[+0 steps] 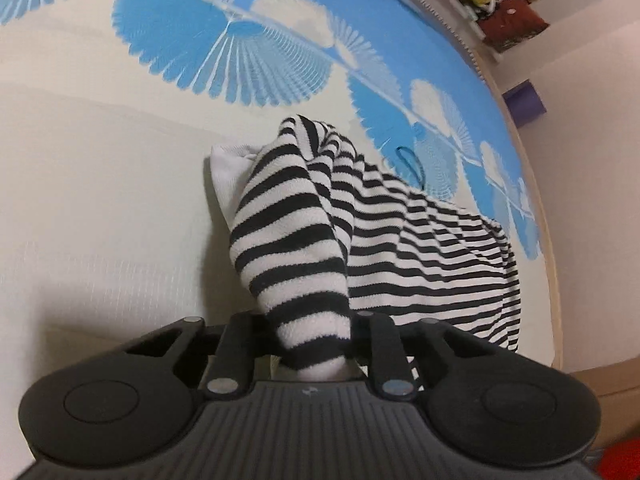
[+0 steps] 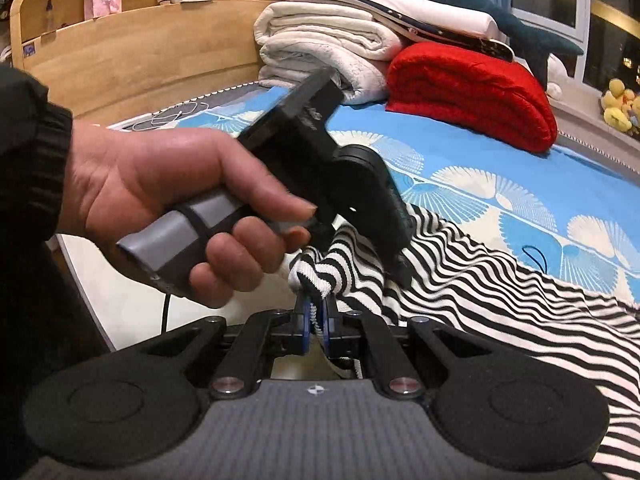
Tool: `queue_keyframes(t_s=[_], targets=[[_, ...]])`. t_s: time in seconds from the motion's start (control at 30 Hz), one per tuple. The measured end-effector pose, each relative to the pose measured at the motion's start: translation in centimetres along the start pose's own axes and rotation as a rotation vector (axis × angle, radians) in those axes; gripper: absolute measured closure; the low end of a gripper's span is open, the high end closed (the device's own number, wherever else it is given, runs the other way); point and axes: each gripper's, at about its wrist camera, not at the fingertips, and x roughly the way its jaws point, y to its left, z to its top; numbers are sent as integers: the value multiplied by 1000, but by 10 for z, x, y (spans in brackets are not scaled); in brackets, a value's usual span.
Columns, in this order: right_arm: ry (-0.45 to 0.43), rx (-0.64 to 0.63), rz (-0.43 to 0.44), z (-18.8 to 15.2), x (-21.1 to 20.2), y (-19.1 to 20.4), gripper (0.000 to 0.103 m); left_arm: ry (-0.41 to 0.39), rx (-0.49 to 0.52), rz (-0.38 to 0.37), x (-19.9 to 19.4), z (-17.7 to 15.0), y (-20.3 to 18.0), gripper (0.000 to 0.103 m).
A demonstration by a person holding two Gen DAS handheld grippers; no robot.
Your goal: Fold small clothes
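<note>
Big bed with a blue fan-print sheet takes up most of the room, folded blankets stacked up by the wooden headboard. Spread across the sheet is a black-and-white striped top, most of it lying flat and running away toward the far right from both claws, with one end pulled up off the bed. The left claw has a striped sleeve or corner bunched between its fingers, so it's clamped on the top, though the fingertips themselves are buried in fabric and I can't see exactly how they sit. The right claw is pinched tight on a ribbed edge of the same top, right below the person's hand holding the left tool. Both grips are nearly touching, so I'd guess the next move needs them pulled apart along the top's long side.
</note>
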Motion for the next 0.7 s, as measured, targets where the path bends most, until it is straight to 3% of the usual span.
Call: queue_keyframes(t_s=[0.27, 0.7], targets=[[-32, 36, 37, 0, -17, 3, 98, -70, 30, -27, -35, -12, -11, 86], [-37, 0, 35, -4, -32, 11, 98, -91, 66, -18, -54, -20, -22, 86]])
